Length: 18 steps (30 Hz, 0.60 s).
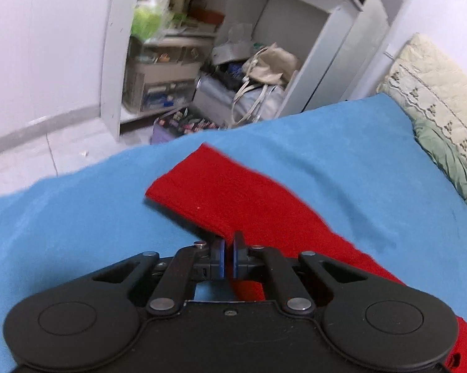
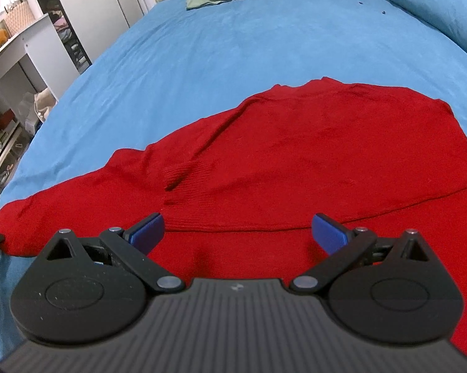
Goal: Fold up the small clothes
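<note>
Red knit sweater (image 2: 295,161) lies flat on blue bedsheet (image 2: 202,46). Left gripper (image 1: 228,250) clamped on the sleeve (image 1: 221,192), whose long axis runs forward-left to the cuff. Right gripper (image 2: 238,231), jaws wide apart, hovers over the body, holding nothing

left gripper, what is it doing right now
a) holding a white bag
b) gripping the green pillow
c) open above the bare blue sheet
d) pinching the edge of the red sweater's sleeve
d: the left gripper has its blue pads nearly together on the edge of the red sweater.
</note>
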Tool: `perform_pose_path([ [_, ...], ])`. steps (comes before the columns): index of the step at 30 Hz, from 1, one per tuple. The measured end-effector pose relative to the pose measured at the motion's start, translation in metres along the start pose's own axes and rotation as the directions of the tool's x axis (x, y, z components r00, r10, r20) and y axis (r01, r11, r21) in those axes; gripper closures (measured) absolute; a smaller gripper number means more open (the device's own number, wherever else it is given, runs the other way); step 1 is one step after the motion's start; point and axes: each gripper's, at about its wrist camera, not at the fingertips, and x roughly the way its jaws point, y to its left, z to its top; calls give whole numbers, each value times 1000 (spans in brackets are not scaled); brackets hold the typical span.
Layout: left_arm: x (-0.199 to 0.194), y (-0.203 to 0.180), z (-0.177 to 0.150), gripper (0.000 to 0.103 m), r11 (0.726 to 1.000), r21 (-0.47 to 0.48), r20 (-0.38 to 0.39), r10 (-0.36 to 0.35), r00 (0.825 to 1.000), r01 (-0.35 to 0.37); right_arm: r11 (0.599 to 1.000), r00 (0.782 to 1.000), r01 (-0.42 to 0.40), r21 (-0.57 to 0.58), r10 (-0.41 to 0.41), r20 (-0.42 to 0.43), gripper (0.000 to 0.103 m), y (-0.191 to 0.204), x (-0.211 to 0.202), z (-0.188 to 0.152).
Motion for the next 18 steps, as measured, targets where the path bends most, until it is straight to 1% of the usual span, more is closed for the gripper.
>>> perform_pose_path([
  [2,-15,-19,5,99,999,47,39,-26,999,24,1000,1000,-5,9,5,6,0,-8,-2,1],
  [4,-36,-45,10,99,993,107,80,-65,995,57,1000,1000,-15,25,15,16,0,-19,-6,3],
  [6,-58,-82,12,99,978,178,110,-126,986,105,999,999,-24,44,23,30,0,-32,-12,8],
  [8,-84,-128,10,99,951,257,125,-209,970,172,997,999,-33,66,30,44,0,-48,-19,15],
  [10,-107,-178,0,99,910,338,122,-294,948,239,996,998,-33,82,28,59,0,-68,-30,25],
  [13,-135,-259,-32,99,825,443,70,-422,904,351,996,996,-25,90,16,93,0,-101,-50,41],
  [16,-146,-339,-88,99,729,512,-43,-507,861,455,996,993,-7,90,-4,119,0,-140,-66,58],
  [18,-143,-378,-132,99,677,538,-122,-528,840,503,996,991,-1,93,-12,133,0,-167,-73,66],
])
